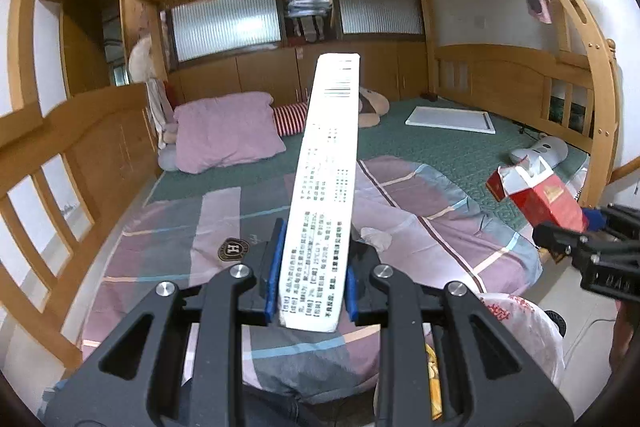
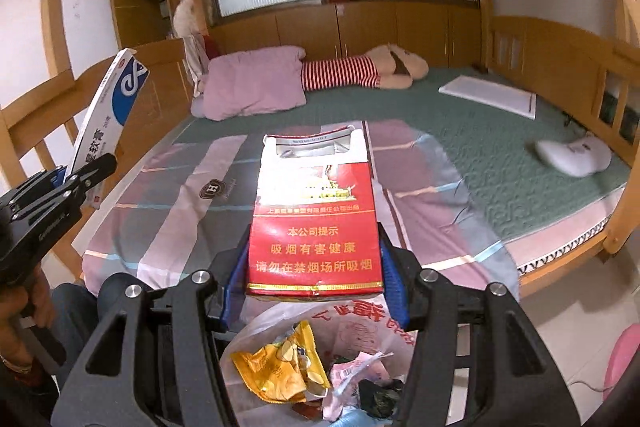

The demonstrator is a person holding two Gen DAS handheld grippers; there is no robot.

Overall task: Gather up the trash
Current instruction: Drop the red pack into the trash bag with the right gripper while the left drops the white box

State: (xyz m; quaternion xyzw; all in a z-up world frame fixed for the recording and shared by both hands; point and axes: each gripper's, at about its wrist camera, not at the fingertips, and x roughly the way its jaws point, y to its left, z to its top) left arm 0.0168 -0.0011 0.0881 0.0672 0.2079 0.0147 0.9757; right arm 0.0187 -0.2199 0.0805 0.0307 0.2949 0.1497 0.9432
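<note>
Wrappers fill the trash bag point(image 2: 360, 331) beneath the gripper-held cigarette pack point(image 2: 316, 223).

A wooden bunk bed point(image 1: 496, 75) fills the frame, its green mattress point(image 1: 440, 143) carrying a pink pillow point(image 1: 226, 131) at centre left. Frosted ribbed windows point(image 1: 226, 23) glow along the far wall above wooden cabinets point(image 1: 264, 75), and pale floor tiles point(image 2: 560, 311) show at lower right

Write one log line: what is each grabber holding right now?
left gripper: white ointment box | right gripper: red cigarette pack | trash bag: open below
</note>
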